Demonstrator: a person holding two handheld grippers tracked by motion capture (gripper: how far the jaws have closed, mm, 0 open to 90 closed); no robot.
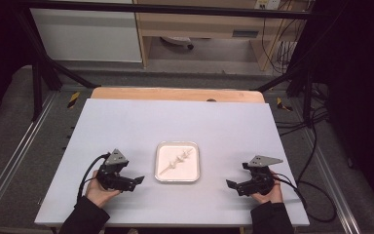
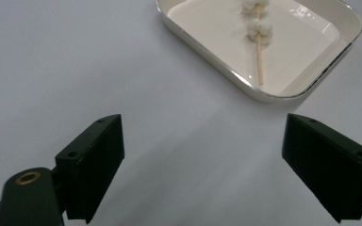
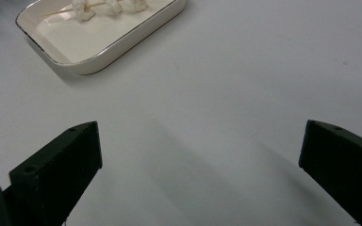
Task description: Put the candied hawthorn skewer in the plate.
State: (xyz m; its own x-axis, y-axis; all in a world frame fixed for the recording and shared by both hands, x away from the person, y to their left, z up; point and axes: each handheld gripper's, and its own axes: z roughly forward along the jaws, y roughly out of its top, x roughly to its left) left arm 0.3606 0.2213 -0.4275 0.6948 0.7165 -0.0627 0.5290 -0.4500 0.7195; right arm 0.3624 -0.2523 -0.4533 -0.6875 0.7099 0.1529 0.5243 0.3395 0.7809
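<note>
A skewer [image 1: 176,163] threaded with white pieces lies diagonally in a white rectangular dish [image 1: 193,175] at the centre of a pale table [image 1: 126,122]. The left gripper [image 1: 137,182] and right gripper [image 1: 231,185] flank it, well apart from the dish, jaws spread wide and empty, bare tabletop between.

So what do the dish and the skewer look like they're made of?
Dish: probably glazed ceramic or enamel, going by the glossy white surface with a thin metallic-looking rim. Skewer: a pale tan, matte stick, likely bamboo or wood, threaded with soft white lumps I can't identify.
</note>
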